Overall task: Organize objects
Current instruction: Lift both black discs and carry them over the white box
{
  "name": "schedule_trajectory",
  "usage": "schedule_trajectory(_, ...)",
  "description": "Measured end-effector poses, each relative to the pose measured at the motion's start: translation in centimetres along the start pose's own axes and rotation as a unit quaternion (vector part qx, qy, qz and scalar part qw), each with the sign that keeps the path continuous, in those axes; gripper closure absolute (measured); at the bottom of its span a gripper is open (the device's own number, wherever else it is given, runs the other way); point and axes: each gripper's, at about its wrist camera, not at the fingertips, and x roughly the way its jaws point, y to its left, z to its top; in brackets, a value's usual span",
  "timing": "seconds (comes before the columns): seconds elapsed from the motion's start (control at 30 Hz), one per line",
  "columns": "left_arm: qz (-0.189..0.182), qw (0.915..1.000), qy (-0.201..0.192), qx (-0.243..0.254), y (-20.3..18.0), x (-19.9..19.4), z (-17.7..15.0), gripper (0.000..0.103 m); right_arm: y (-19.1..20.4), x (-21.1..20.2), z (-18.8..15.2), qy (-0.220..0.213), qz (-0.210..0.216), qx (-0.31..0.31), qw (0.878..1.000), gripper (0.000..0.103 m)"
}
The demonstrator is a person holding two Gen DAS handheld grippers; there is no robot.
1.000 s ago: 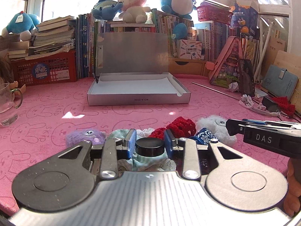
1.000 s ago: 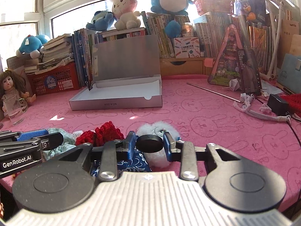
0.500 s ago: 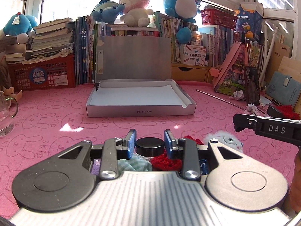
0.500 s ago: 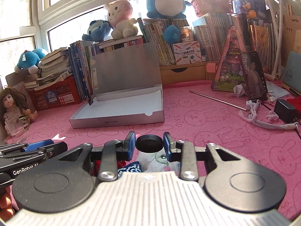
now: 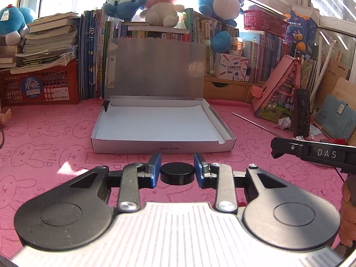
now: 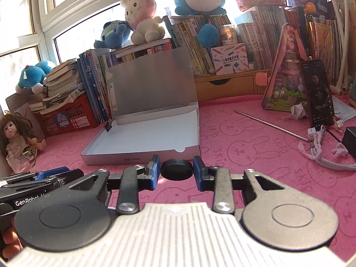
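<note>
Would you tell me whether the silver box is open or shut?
Open: the silver box has its lid standing upright behind it, white floor bare.

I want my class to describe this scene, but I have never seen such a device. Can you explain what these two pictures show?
A person holds a hand tool with two jaws in each hand, and a camera on each tool looks forward along them. One picture comes from the left gripper, the other from the right gripper. Each also catches the other tool at its edge. Both face an open, shallow silver cardboard box with nothing inside, on a pink cloth printed with rabbits. A thin metal rod and a brown-haired doll are farther off, near rows of books and plush toys. In each view a black round disc sits between the jaws. I cannot tell whether it is gripped or part of the tool.
</note>
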Motion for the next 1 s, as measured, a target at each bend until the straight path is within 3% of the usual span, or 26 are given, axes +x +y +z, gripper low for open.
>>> schedule_trajectory(0.3, -0.011, 0.9980, 0.059, -0.022, 2.1, 6.0, 4.0, 0.066, -1.0, 5.0, 3.8, 0.057, 0.020, 0.033, 0.998, 0.067)
schedule_trajectory(0.6, -0.017, 0.9908, 0.119, -0.063, 4.5, 12.0, 6.6, 0.066, -1.2, 9.5, 6.1, 0.097, 0.025, 0.052, 0.994, 0.067)
schedule_trajectory(0.73, -0.018, 0.9884, 0.126, -0.083, 5.3, 14.5, 8.0, 0.066, -1.3, 11.8, 7.0, 0.112, 0.021, 0.064, 0.991, 0.067)
schedule_trajectory(1.0, 0.027, 0.9886, 0.119, -0.088, 6.0, 19.3, 9.2, 0.066, -1.6, 17.4, 8.9, 0.127, 0.014, 0.098, 0.987, 0.067)
